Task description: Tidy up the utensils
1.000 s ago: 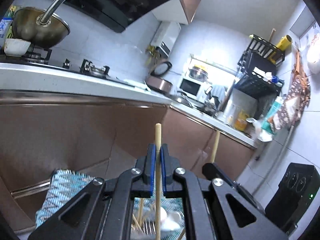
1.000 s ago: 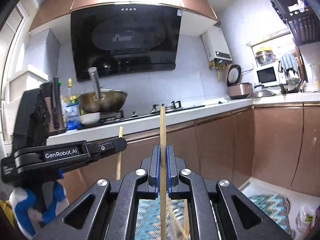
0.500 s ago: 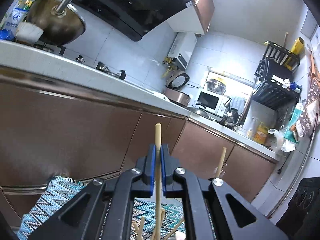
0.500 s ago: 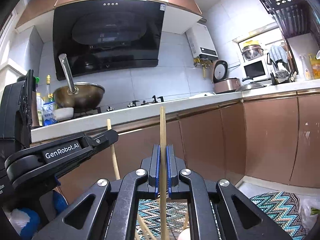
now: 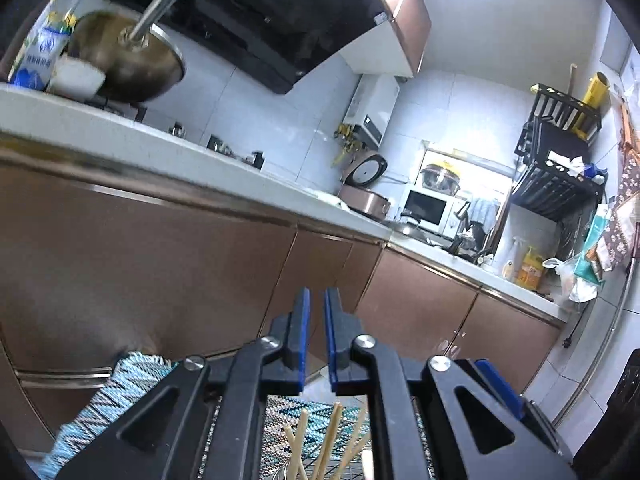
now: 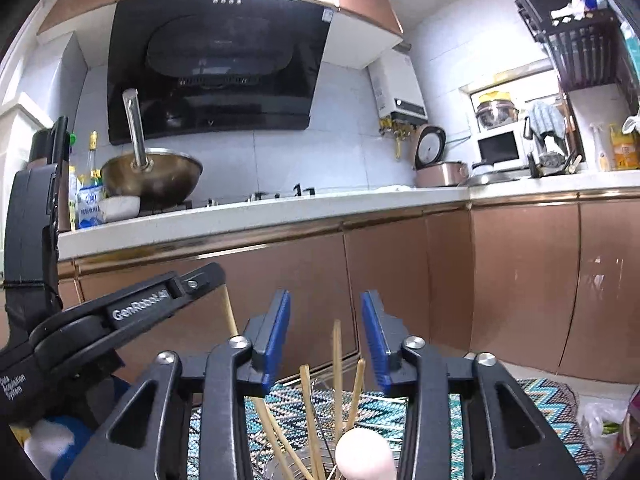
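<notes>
My left hand-held gripper (image 5: 316, 336) has just been opening: only a narrow slit between the blue pads (image 5: 303, 332), nothing in it. In the right wrist view a chopstick (image 6: 229, 312) shows just under its tip; can't tell if it touches. My right hand-held gripper (image 6: 326, 338) has also just been opening, wider, approx a third of its travel; pads (image 6: 276, 336) well apart. A tall chopstick (image 6: 337, 364) stands upright in the gap, touching neither pad, so nothing gripped.

Chopsticks (image 5: 326, 446) stand bunched in a wire-mesh holder (image 6: 288, 466) right below both grippers, tips splayed at diff angles. A pale rounded thing (image 6: 362, 458) sits in the holder too, at its right side; can't tell what it is. The holder stands on a zigzag-pattern mat (image 6: 532, 400) on the floor, in front of the brown cabinet doors (image 6: 520, 280).

Above the doors, the bench (image 6: 280, 216): at its left end a wok (image 6: 154, 176) w/ a steel handle, a white bowl (image 6: 119, 207) touching it, a carton (image 6: 90, 210) beside that. Toward the right end, a rice cooker (image 6: 438, 168) w/ lid up, and a microwave (image 6: 500, 148) behind. Black range hood (image 6: 216, 68) over the stove.
</notes>
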Tool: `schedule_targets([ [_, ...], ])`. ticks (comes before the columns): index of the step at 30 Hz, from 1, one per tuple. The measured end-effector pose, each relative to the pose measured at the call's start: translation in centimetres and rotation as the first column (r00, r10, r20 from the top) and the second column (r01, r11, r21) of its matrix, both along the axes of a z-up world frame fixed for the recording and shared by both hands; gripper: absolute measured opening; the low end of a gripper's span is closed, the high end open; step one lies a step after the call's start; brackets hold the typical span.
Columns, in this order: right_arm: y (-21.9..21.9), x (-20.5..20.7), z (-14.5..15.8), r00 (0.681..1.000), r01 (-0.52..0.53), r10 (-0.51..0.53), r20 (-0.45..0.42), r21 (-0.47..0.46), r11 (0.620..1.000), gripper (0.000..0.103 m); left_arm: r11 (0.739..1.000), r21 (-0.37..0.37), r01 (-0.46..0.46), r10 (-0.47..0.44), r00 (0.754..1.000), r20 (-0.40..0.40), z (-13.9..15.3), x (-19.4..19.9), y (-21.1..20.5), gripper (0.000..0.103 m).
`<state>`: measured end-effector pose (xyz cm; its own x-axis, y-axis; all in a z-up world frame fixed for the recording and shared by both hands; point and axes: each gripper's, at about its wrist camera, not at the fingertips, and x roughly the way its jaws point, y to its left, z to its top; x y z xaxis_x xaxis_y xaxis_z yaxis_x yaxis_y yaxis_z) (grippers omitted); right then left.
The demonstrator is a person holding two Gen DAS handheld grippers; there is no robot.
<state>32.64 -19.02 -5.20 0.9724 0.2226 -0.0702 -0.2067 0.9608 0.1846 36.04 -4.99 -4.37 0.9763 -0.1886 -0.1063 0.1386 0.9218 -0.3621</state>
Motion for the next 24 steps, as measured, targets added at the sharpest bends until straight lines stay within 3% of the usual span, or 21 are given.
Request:
schedule_targets([
  [4,-0.4,-2.6,2.6,0.999,0.025,-0.025,0.032,0.006,1.000,0.046,0.999,0.017,-0.030,0.030,0.999,0.012,2.5,-2.9,1.1,0.032],
  [8,-0.5,-5.6,5.2,0.997,0.066,-0.066,0.044,-0.008,0.998,0.056,0.996,0.062,-0.072,0.071,0.997,0.012,4.8,-6.6,1.8,0.038],
  [13,-0.2,-10.2,7.6,0.986,0.165,-0.163,0.040,-0.054,0.985,0.080,0.983,0.120,-0.137,0.137,0.990,0.009,7.1,-11.6,2.7,0.057],
  [19,0.1,-15.3,9.3,0.960,0.280,-0.280,0.013,-0.122,0.952,0.098,0.967,0.183,-0.176,0.186,0.982,-0.040,7.3,-16.4,3.6,0.064],
  [24,-0.1,-18.9,9.6,0.945,0.322,-0.327,-0.005,-0.154,0.934,0.101,0.945,0.239,-0.225,0.245,0.968,-0.057,7.4,-19.5,3.9,0.065],
])
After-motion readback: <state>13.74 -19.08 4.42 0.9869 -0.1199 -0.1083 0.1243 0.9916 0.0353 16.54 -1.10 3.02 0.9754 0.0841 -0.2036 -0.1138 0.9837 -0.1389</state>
